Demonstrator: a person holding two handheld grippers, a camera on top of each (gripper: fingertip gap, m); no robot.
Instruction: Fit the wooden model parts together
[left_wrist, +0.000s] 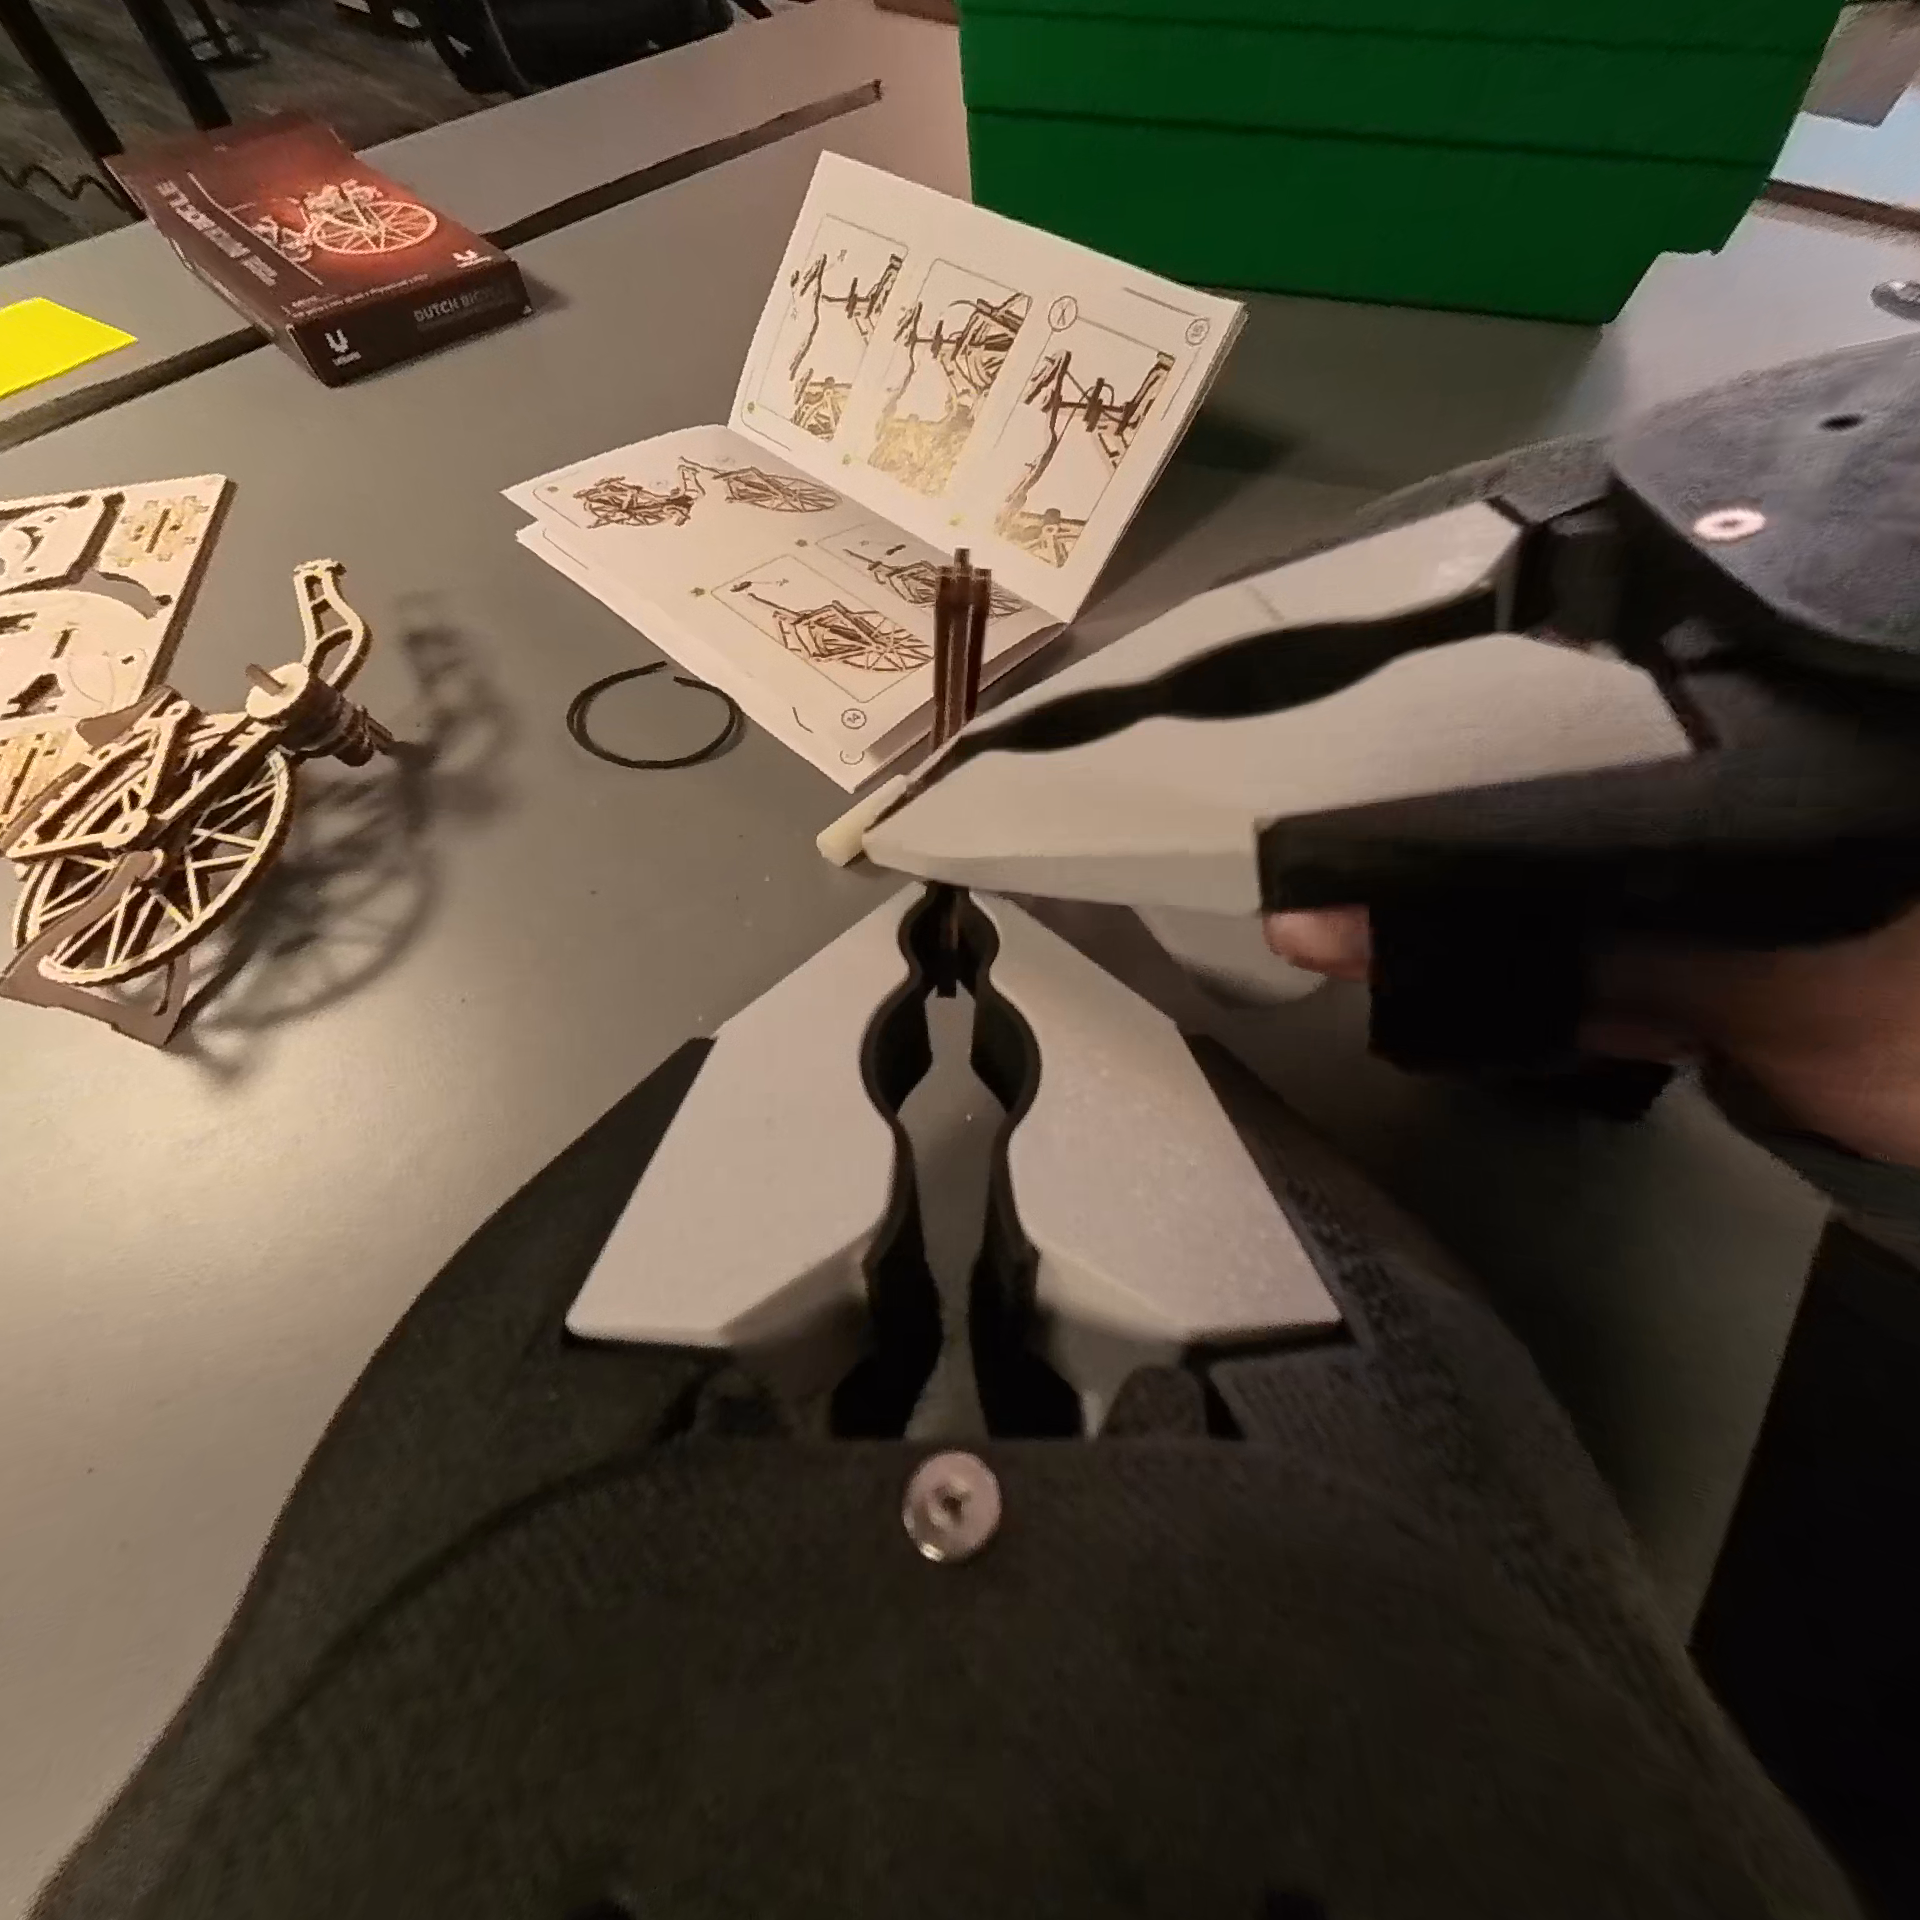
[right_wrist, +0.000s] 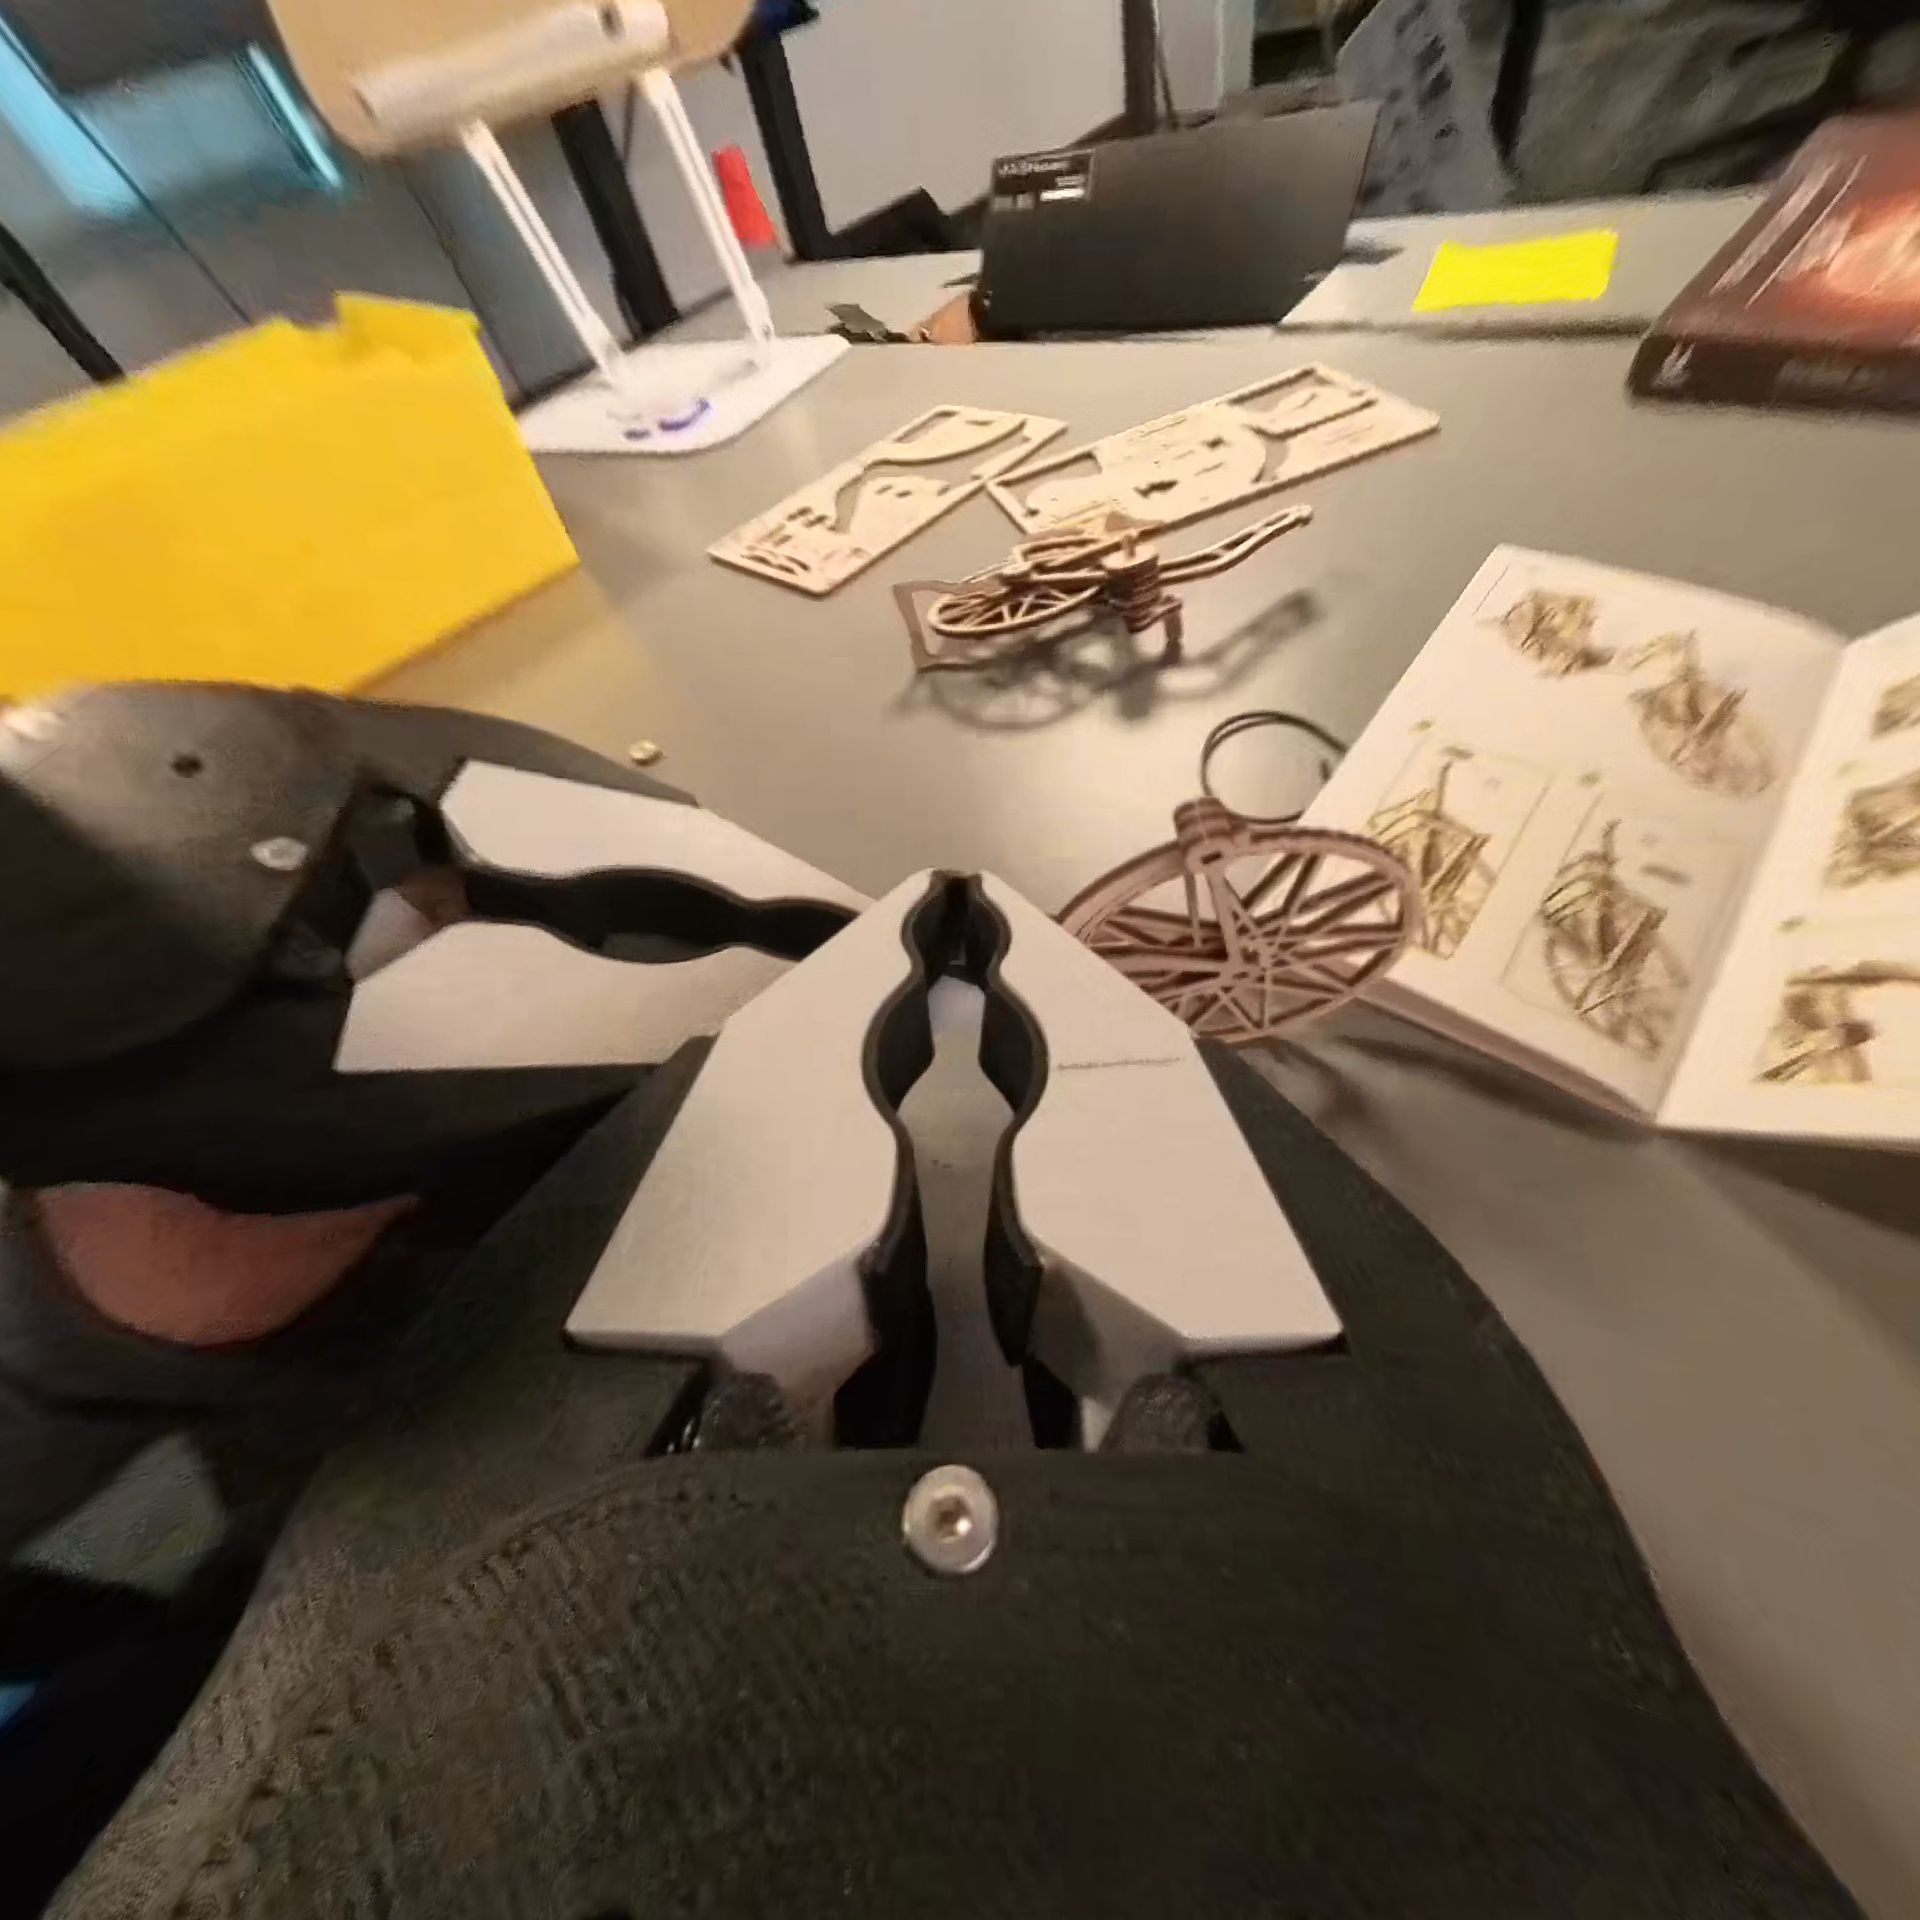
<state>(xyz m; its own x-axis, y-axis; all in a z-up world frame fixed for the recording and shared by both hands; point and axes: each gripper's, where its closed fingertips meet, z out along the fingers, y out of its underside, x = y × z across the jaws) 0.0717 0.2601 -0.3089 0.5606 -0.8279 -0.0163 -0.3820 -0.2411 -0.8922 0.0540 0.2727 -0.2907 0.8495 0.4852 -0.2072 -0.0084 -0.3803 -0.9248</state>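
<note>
My left gripper (left_wrist: 945, 914) is shut on a wooden spoked wheel (left_wrist: 958, 644), which stands edge-on above its tips. In the right wrist view the wheel (right_wrist: 1247, 935) shows flat-on, just right of my right gripper (right_wrist: 956, 883). My right gripper (left_wrist: 883, 821) comes in from the right, crossing just above the left tips, and is shut on a small pale peg (left_wrist: 840, 840). The peg end sits beside the wheel's lower part. The left gripper's fingers (right_wrist: 623, 831) reach in from the left, their tips hidden behind the right fingers.
On the grey table (left_wrist: 520, 987) are a part-built wooden bicycle (left_wrist: 177, 821), punched-out wooden sheets (left_wrist: 94, 582), an open instruction booklet (left_wrist: 935, 416), a black rubber ring (left_wrist: 655, 717) and a dark box (left_wrist: 312, 249). A green bin (left_wrist: 1351, 135) stands behind, a yellow bin (right_wrist: 260, 499) at the left. Only a small space, under 4 cm, lies between the two pairs of fingers. My right gripper's tips are some 15 cm from the part-built wooden bicycle (left_wrist: 177, 821). It turns up in the right wrist view (right_wrist: 1032, 583) as well.
</note>
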